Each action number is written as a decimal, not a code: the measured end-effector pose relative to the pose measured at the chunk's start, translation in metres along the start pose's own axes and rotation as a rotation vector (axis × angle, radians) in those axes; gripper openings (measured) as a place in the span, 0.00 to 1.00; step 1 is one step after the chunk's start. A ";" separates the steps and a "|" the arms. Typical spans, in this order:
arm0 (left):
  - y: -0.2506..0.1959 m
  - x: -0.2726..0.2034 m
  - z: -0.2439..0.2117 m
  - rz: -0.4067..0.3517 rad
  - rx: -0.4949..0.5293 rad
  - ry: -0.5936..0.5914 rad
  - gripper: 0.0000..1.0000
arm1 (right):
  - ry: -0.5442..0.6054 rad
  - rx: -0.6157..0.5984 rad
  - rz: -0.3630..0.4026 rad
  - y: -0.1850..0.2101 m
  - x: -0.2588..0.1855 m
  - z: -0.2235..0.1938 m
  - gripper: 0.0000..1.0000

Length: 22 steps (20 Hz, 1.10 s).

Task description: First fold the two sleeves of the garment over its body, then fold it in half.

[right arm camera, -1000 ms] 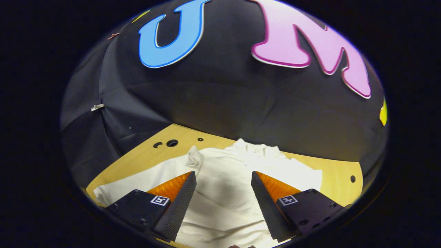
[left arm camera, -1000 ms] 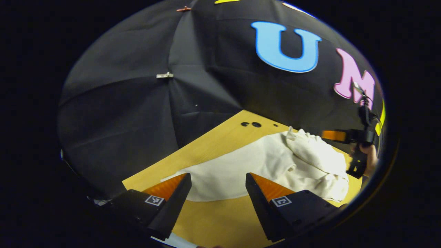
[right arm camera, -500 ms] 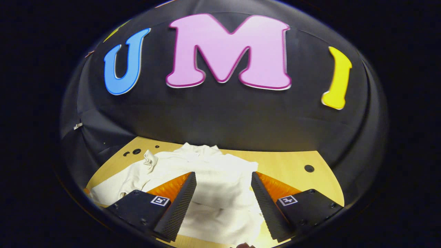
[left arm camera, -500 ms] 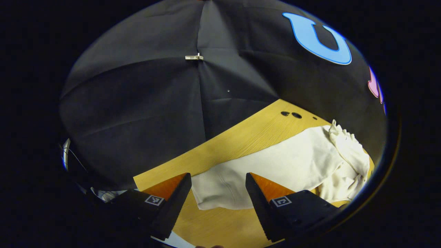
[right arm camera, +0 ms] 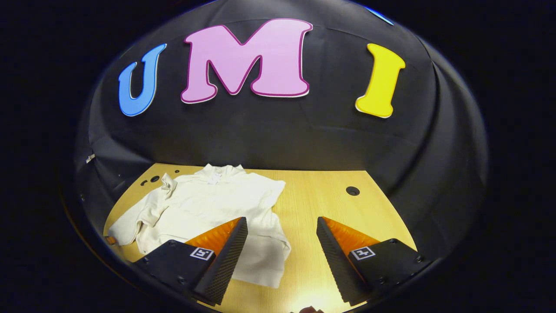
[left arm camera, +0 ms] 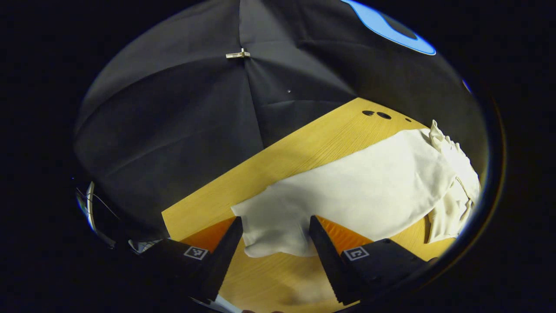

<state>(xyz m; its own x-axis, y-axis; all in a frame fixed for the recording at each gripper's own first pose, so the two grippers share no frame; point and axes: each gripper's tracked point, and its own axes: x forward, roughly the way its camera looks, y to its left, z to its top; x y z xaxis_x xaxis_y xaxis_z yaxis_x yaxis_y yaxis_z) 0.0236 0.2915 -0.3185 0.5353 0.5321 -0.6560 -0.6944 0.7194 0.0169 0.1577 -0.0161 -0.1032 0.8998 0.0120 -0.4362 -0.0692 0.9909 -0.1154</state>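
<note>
— On the wooden table (right arm camera: 330, 204), where is the garment (right arm camera: 204, 208) for you now?

— In your right gripper view it lies on the left half of the table, spread out with its collar (right arm camera: 219, 170) at the far side, close to the black cloth wall (right arm camera: 278, 134). Its left sleeve (left arm camera: 343, 195) reaches out to the left, away from the body. At the right side the cloth is already laid over the body.

— And your left gripper (left arm camera: 275, 234)?

— You hold it released, the two fingers well apart. In your left gripper view the cuff end of this sleeve lies flat on the table between the fingertips, but they do not press on it. The rest of the garment is bunched at the far right of this view.

— Your right gripper (right arm camera: 282, 234)?

— Also released, with the fingers apart and nothing between them except bare table. The near right edge of the garment shows just beside your left finger (right arm camera: 223, 256). I cannot tell if it touches.

— Other things?

— Small round holes (right arm camera: 352, 190) in the table, near the far edge.
</note>
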 end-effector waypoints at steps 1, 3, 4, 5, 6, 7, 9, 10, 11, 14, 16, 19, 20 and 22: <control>-0.001 0.002 -0.001 0.000 -0.020 0.008 0.98 | 0.010 -0.001 -0.004 -0.003 -0.003 -0.006 0.98; -0.004 0.002 -0.001 0.003 -0.044 0.013 0.96 | 0.027 0.013 -0.010 -0.004 -0.010 -0.017 0.98; -0.007 0.004 0.000 -0.006 -0.031 0.014 0.88 | 0.031 0.025 -0.010 -0.004 -0.013 -0.021 0.98; -0.013 0.003 -0.001 -0.016 -0.016 0.020 0.82 | 0.036 0.034 -0.009 -0.003 -0.016 -0.025 0.98; -0.019 0.004 0.001 -0.032 -0.003 0.020 0.73 | 0.042 0.038 -0.008 -0.004 -0.018 -0.030 0.98; -0.024 0.005 0.002 -0.038 0.017 0.019 0.62 | 0.049 0.038 -0.008 -0.004 -0.019 -0.033 0.98; -0.028 0.006 0.003 -0.039 0.053 0.024 0.39 | 0.055 0.032 -0.007 -0.006 -0.023 -0.037 0.98; -0.029 0.005 0.007 -0.042 0.051 0.020 0.41 | 0.055 0.029 -0.008 -0.008 -0.025 -0.038 0.98; -0.032 0.005 0.010 -0.044 0.032 0.016 0.19 | 0.054 0.027 -0.008 -0.009 -0.027 -0.038 0.98; -0.035 0.010 0.014 -0.051 0.033 0.005 0.10 | 0.049 0.028 -0.013 -0.013 -0.030 -0.038 0.98; -0.033 0.010 0.018 -0.033 0.038 -0.014 0.07 | 0.061 0.040 -0.014 -0.015 -0.030 -0.043 0.98; -0.034 0.009 0.018 -0.019 0.015 -0.013 0.07 | 0.053 0.054 -0.036 -0.020 -0.027 -0.045 0.98; -0.036 0.008 0.022 -0.027 0.000 -0.013 0.06 | 0.038 0.057 -0.051 -0.025 -0.027 -0.044 0.98; -0.043 0.005 0.033 -0.047 -0.014 -0.026 0.06 | 0.015 0.068 -0.086 -0.040 -0.032 -0.043 0.98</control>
<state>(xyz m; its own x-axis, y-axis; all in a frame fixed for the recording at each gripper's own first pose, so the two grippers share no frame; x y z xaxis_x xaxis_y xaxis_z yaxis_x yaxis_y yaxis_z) 0.0722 0.2777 -0.2979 0.5798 0.5092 -0.6360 -0.6747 0.7377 -0.0244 0.1137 -0.0615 -0.1227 0.8944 -0.0746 -0.4410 0.0373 0.9950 -0.0926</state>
